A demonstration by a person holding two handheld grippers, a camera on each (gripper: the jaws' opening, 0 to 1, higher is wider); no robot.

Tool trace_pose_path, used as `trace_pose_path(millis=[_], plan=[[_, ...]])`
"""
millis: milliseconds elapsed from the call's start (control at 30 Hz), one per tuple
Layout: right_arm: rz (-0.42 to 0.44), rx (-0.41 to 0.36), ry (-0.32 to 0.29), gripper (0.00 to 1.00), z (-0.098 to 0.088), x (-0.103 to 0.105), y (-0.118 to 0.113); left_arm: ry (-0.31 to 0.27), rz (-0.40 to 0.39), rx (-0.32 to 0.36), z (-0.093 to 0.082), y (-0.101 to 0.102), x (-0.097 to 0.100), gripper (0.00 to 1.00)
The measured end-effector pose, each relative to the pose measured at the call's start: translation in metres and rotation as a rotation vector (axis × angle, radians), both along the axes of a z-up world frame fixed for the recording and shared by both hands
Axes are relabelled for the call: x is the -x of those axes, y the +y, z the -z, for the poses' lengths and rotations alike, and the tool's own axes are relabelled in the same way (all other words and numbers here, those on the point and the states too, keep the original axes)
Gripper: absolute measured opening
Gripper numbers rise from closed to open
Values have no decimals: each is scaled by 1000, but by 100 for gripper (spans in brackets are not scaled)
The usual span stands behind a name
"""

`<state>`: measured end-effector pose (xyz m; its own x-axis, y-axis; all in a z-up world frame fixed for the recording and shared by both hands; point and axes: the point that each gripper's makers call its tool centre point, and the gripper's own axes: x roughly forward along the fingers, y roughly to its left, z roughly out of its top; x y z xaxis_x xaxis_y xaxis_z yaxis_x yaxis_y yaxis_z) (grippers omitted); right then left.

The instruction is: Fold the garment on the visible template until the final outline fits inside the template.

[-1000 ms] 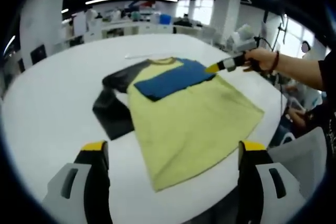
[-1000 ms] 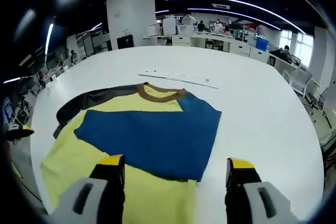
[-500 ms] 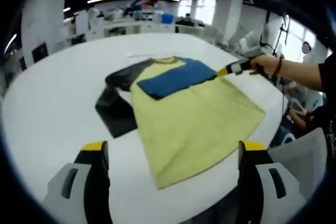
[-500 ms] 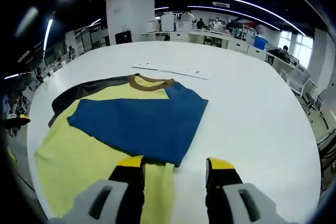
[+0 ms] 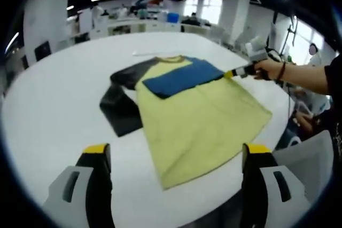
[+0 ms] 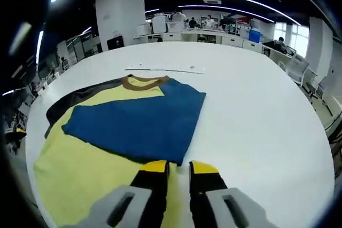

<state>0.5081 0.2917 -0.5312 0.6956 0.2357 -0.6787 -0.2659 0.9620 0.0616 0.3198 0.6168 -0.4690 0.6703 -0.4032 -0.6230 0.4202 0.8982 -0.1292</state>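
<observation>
A yellow-green shirt (image 5: 197, 116) lies flat on the white table (image 5: 48, 105), collar away from me. Its dark grey sleeve (image 5: 120, 108) spreads to the left, and its blue sleeve (image 5: 179, 77) is folded across the chest. My left gripper (image 5: 176, 152) hovers open over the near hem, jaws wide apart. In the right gripper view the blue sleeve (image 6: 133, 124) covers the yellow body (image 6: 80, 169). My right gripper (image 6: 179, 168) has its jaws drawn nearly together on the shirt's edge just below the blue cuff. The left gripper view shows the right gripper (image 5: 236, 71) held by a hand (image 5: 270, 69).
A thin white strip (image 6: 165, 69) lies on the table (image 6: 256, 110) beyond the collar, also visible as the strip (image 5: 147, 53). The table edge curves close on the right, with a grey chair (image 5: 310, 153) beyond it. Desks and people stand far behind.
My right gripper's jaws have closed from wide apart to nearly together while moving to the shirt's edge below the blue cuff. The left gripper has stayed open and almost still.
</observation>
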Motion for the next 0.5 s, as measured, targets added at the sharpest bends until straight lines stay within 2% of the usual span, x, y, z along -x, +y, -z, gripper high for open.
trace_pose_path(millis=[67, 200, 500], plan=[[-3, -2, 2, 5, 1, 0, 3, 1, -1, -2, 0, 0, 0, 98], [-8, 31, -10, 1, 1, 0, 4, -7, -5, 3, -2, 1, -3, 98], [-22, 38, -4, 0, 3, -1, 2, -4, -7, -3, 0, 4, -4, 97]])
